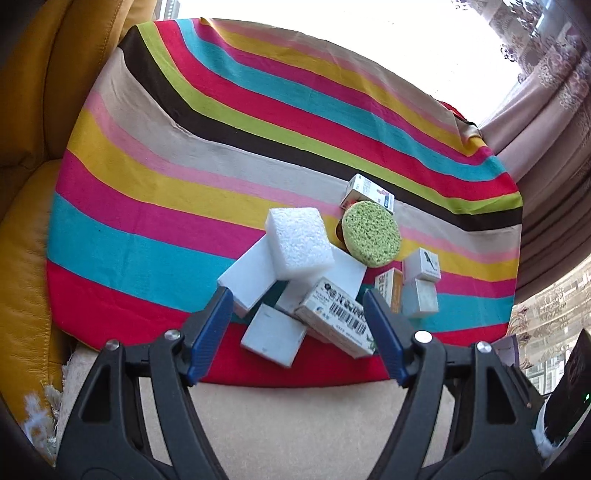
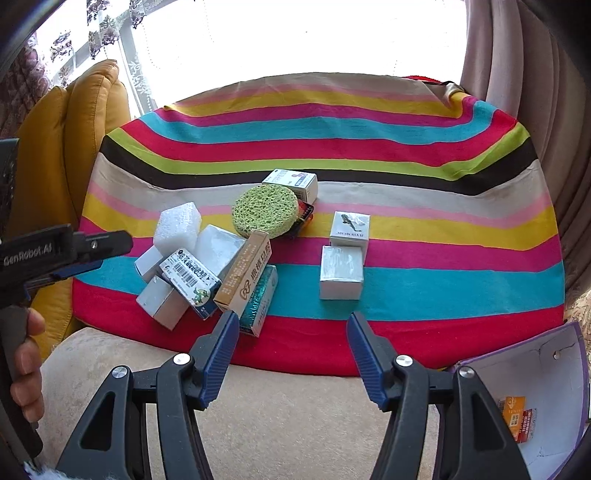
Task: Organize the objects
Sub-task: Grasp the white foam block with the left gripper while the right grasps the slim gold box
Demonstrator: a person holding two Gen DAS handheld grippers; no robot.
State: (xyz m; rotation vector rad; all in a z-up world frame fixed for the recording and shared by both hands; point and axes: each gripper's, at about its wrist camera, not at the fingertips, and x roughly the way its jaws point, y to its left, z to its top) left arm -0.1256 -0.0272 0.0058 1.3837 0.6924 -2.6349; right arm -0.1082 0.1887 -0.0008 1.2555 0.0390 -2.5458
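Striped cloth [image 2: 369, 147] in red, blue, yellow, pink, green, black and beige bands, spread over a beige cushioned surface [image 2: 295, 406]. Mustard-yellow leather sofa [image 1: 33, 147] along the left side. Bright, overexposed window [image 2: 295, 37] behind, with patterned lace curtain [image 2: 103, 29] at left and mauve drapes [image 2: 517, 74] at right. Strong daylight throughout.

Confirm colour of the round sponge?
Light green, porous; the round sponge shows best in the left wrist view.

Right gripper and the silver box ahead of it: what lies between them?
Nothing: in the right wrist view, only bare striped cloth lies between the open right gripper and the silver box.
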